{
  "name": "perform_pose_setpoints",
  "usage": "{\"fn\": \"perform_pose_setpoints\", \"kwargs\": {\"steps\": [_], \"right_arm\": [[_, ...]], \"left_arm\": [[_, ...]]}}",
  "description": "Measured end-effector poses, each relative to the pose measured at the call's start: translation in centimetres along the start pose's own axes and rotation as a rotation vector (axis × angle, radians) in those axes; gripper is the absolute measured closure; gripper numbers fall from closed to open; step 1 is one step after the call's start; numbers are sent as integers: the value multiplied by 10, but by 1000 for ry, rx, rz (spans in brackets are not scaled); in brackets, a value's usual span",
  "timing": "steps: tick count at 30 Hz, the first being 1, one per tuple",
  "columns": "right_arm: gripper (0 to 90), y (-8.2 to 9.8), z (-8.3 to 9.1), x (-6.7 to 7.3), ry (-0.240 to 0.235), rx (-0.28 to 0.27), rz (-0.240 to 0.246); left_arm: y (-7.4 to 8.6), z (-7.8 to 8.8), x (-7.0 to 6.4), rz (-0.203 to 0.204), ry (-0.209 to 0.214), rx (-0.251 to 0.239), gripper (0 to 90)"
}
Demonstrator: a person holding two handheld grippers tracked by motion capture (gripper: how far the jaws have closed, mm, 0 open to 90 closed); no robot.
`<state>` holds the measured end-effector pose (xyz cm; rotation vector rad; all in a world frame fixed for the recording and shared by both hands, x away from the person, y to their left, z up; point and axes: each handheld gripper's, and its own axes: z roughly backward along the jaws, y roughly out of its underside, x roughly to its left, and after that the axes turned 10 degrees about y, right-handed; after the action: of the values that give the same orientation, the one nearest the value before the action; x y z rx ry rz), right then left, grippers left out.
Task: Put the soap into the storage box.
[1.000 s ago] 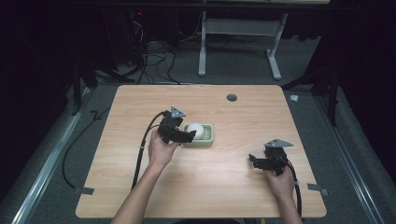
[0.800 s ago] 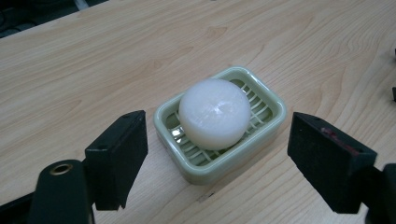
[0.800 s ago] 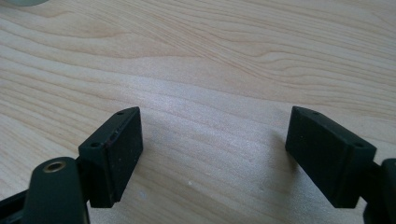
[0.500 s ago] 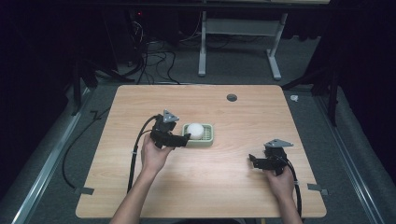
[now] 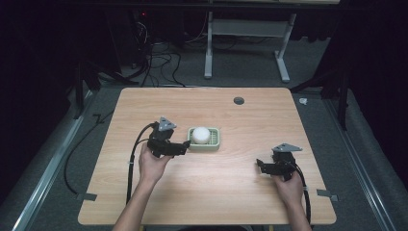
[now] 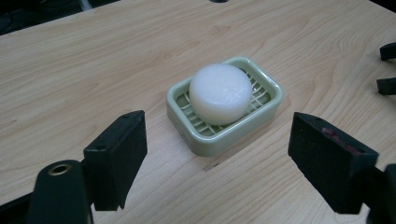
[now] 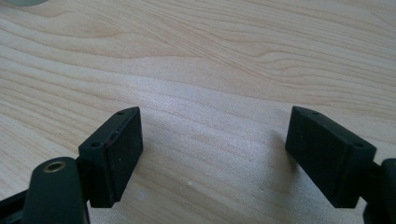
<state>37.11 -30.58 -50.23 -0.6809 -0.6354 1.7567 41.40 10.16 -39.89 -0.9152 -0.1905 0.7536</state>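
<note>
My left gripper (image 6: 217, 163) has its jaws apart with nothing between them, and they have just been opening a little. Just beyond their tips sits the green soap dish (image 6: 224, 135) on the counter (image 6: 93, 70), untouched, the round white soap (image 6: 219, 93) lying in it. My right gripper (image 7: 212, 154) holds its jaws apart too, over bare counter, well away from the dish.
</note>
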Motion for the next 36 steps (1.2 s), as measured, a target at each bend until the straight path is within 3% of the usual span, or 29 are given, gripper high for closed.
{"fn": "perform_pose_setpoints", "kwargs": {"steps": [9,20,36], "right_arm": [[198,0,0,0,0,0,0],[198,0,0,0,0,-1,1],[197,0,0,0,2,-1,3]], "left_arm": [[8,10,1,3,-30,-5,202],[32,20,7,87,-7,-46,204],[62,24,16,156,-18,-47,203]]}}
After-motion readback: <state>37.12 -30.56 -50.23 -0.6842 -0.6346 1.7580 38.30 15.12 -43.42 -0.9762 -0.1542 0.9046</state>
